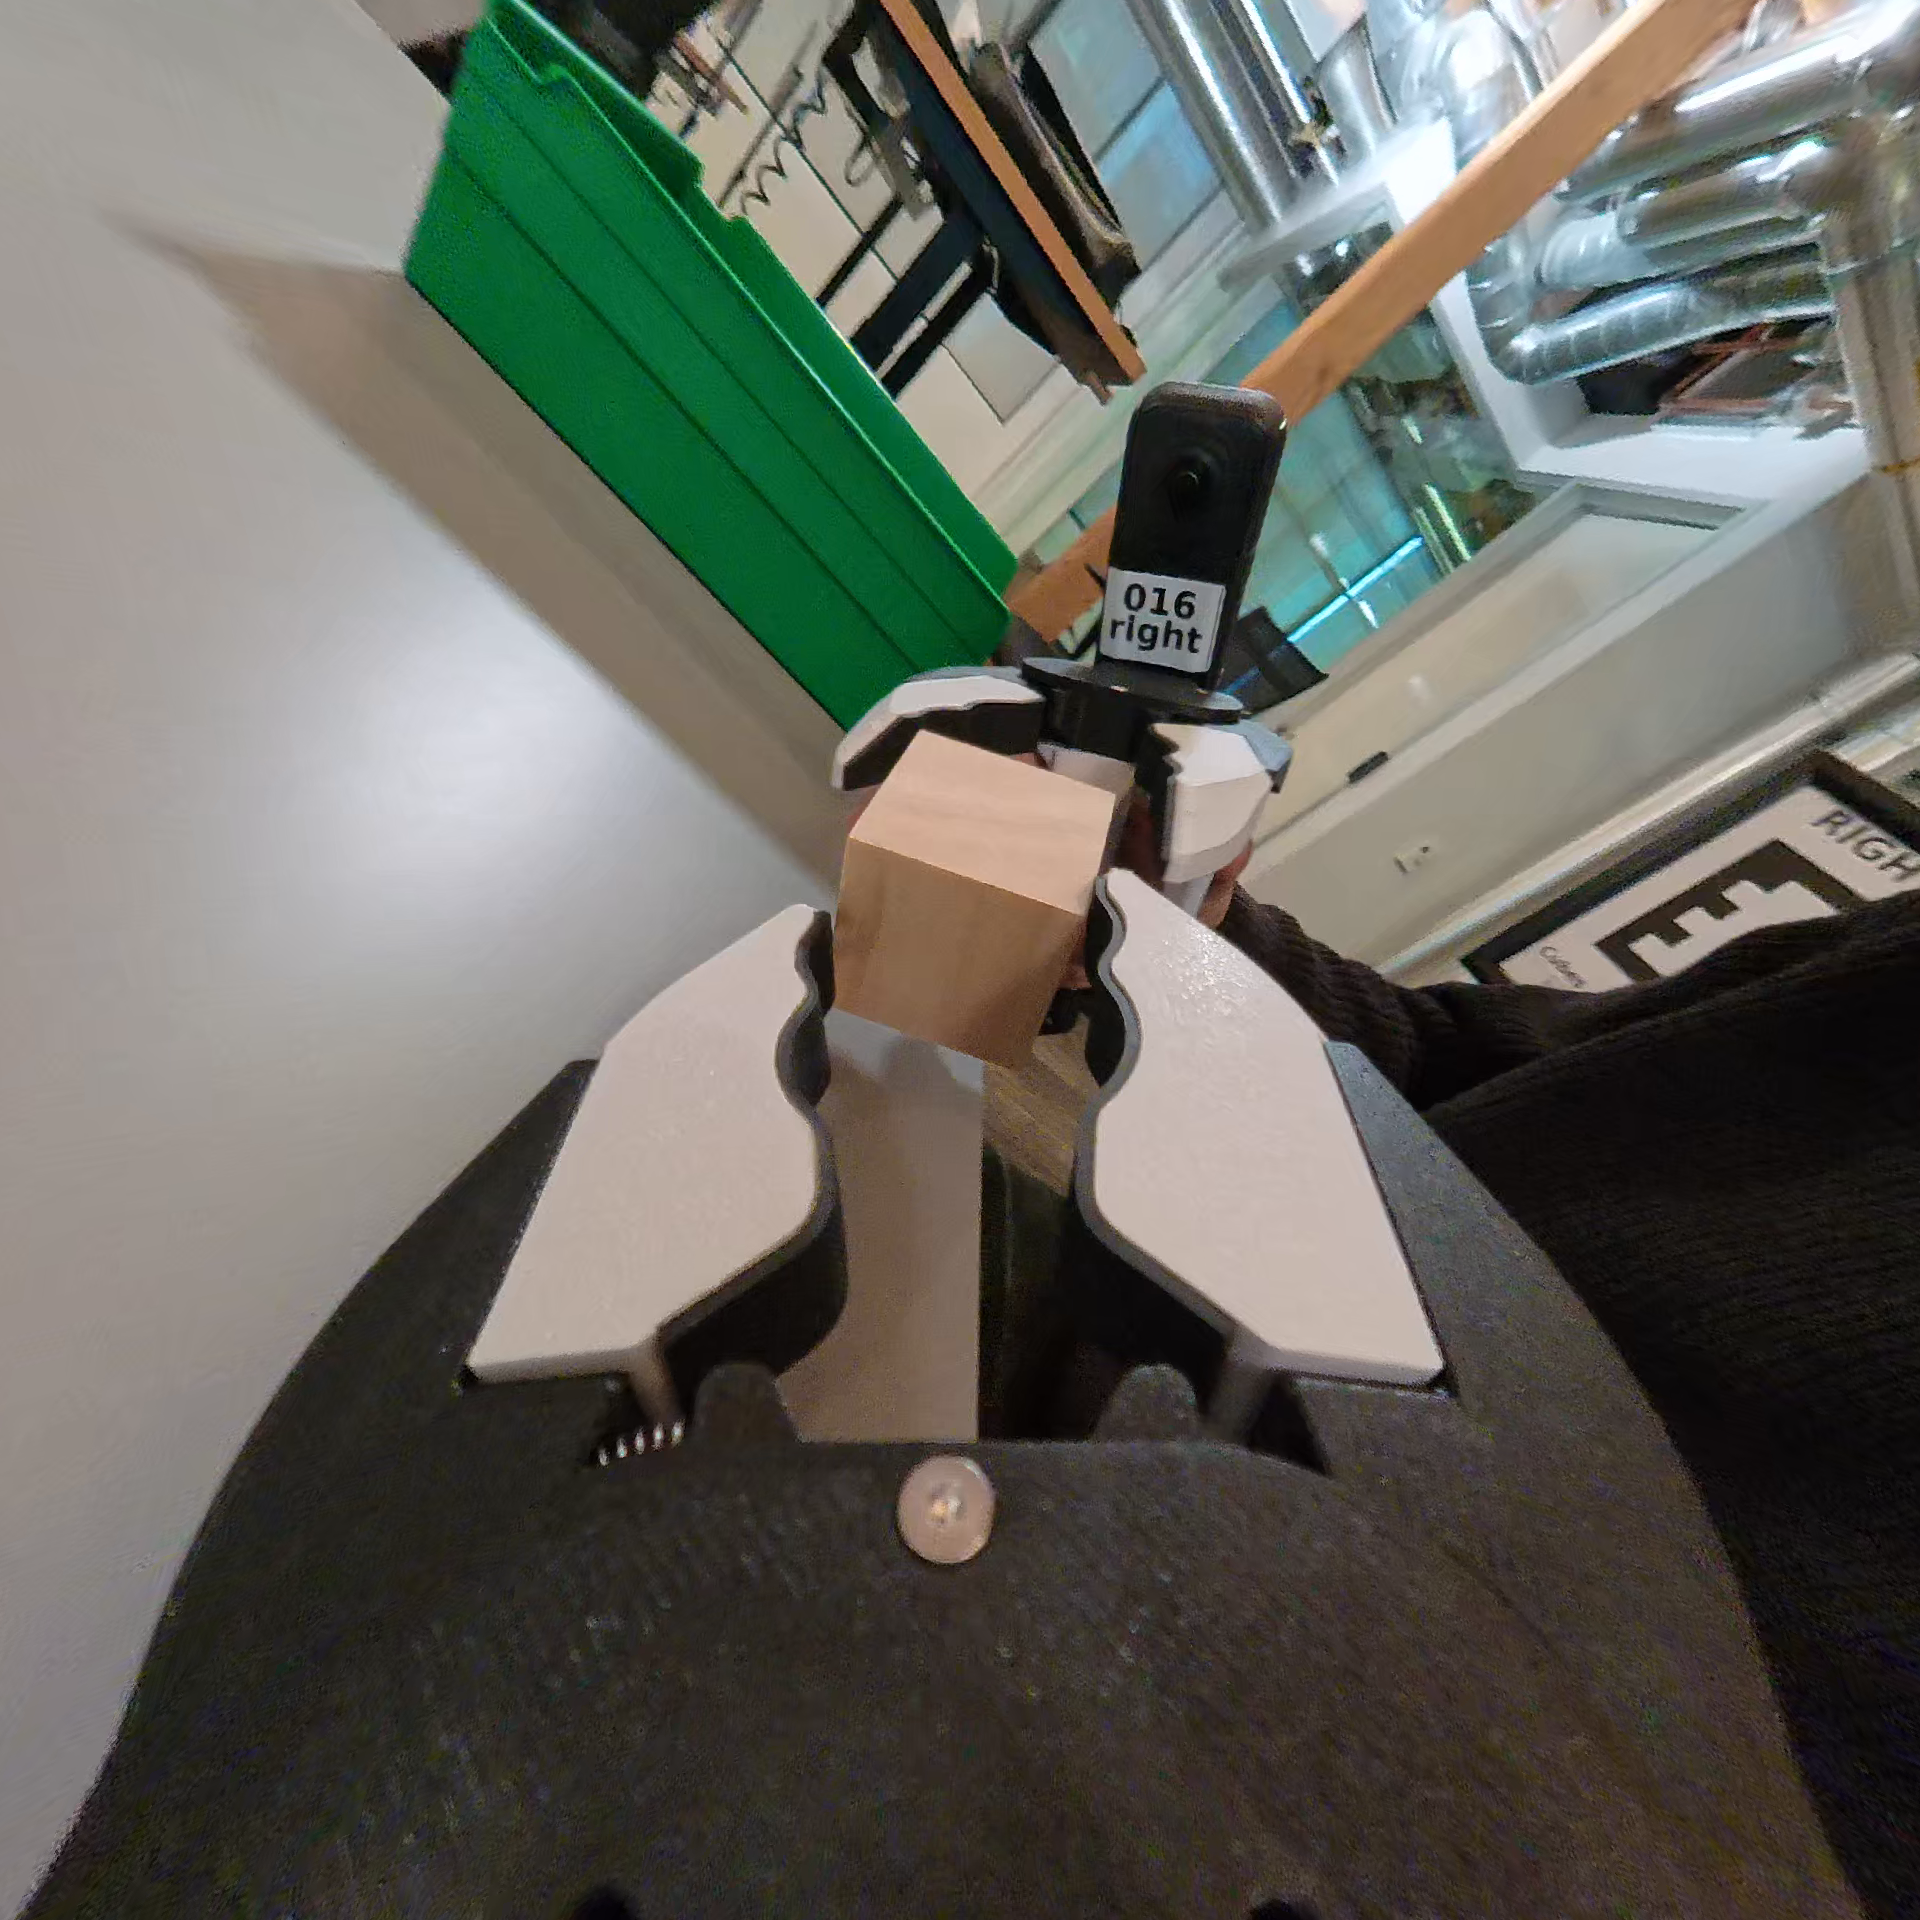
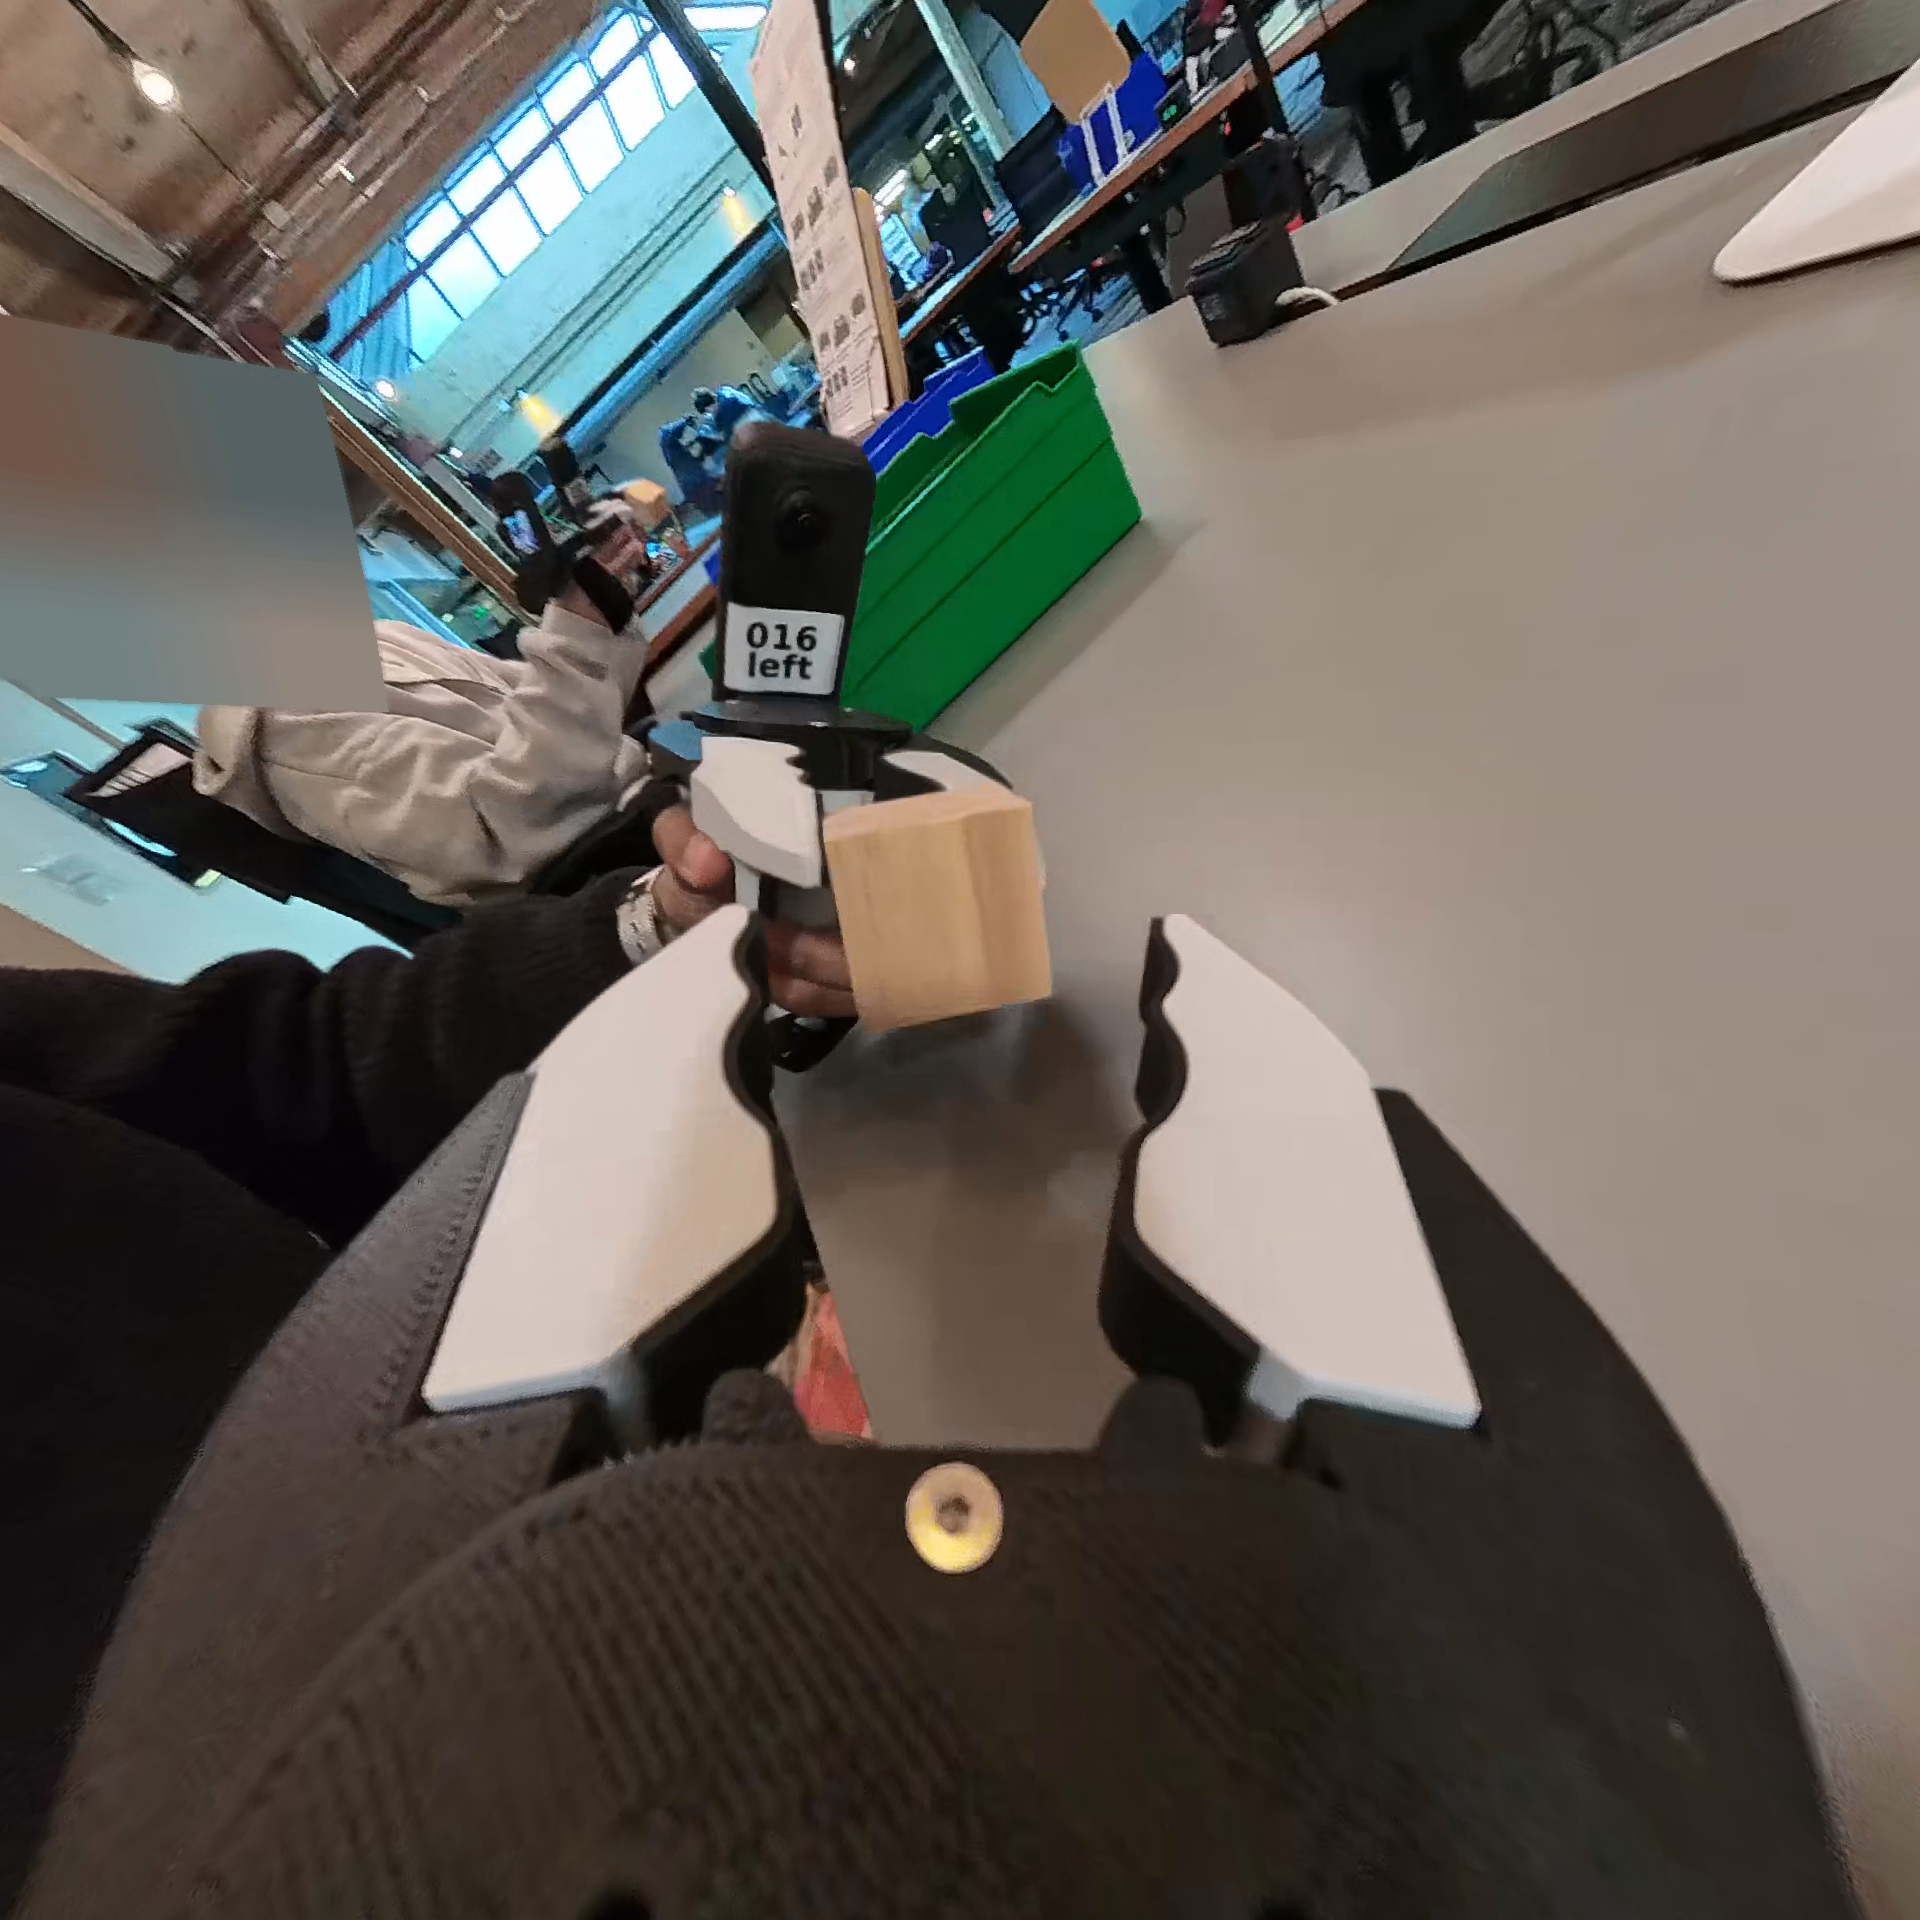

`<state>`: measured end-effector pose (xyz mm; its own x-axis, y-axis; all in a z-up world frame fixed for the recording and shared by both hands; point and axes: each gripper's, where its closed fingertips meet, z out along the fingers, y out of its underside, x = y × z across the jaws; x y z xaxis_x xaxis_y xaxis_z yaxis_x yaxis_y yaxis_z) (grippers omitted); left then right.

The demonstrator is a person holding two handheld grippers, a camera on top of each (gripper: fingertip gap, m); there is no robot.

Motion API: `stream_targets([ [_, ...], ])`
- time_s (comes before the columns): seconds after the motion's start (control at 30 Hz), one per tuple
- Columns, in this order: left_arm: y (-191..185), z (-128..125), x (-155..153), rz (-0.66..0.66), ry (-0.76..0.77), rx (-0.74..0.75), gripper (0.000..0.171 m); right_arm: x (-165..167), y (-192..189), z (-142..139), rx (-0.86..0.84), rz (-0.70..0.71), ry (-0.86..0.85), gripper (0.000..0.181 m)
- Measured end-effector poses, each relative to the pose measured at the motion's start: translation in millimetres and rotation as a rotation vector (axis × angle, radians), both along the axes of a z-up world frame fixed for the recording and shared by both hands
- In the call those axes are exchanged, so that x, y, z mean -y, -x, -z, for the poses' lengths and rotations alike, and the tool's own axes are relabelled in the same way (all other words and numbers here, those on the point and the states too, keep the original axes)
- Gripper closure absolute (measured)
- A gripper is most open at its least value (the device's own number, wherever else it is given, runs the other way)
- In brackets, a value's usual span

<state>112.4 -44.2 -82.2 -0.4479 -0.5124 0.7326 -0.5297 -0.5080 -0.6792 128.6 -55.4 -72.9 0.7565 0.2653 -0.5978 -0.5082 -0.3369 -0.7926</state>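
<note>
A pale wooden block (image 1: 966,904) sits clamped between the fingertips of my left gripper (image 1: 961,920), held above the grey table (image 1: 260,727). My right gripper (image 1: 1039,790) faces it from the far side with its fingers spread, close to the block's far end. In the right wrist view my right gripper (image 2: 956,935) is open and empty, and the block (image 2: 935,914) hangs just beyond its fingertips. The left gripper (image 2: 831,821) grips the block there, with a hand and black sleeve (image 2: 312,1039) behind it.
A green plastic bin (image 2: 987,540) stands on the table (image 2: 1455,831) beyond the grippers, and also shows in the left wrist view (image 1: 675,343). A small black box (image 2: 1247,281) and a white slab (image 2: 1818,187) lie at the far edge. A person in a beige jacket (image 2: 447,748) sits at left.
</note>
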Motion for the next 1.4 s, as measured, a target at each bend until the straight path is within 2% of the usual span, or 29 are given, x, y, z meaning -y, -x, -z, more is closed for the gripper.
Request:
stream_targets([
  [0.17,-2.2,-5.8,15.7,0.073,0.116,-0.013,0.123,8.5,-1.5,1.9,0.039,0.004,0.006,0.119],
  [0.37,-4.7,-1.1,12.1,0.054,0.118,-0.046,0.123,11.4,-0.3,-3.2,0.034,-0.010,-0.022,0.139],
  [0.57,-5.1,3.7,8.8,0.047,0.172,-0.100,0.123,9.2,3.1,0.6,0.031,-0.020,-0.005,0.136],
  [0.93,-2.2,4.9,18.0,0.094,0.157,-0.106,0.123,7.7,11.9,12.0,0.139,-0.045,0.042,0.138],
  [1.4,-0.9,4.2,19.6,0.108,0.167,-0.108,0.123,7.3,14.6,12.3,0.134,-0.055,0.046,0.137],
])
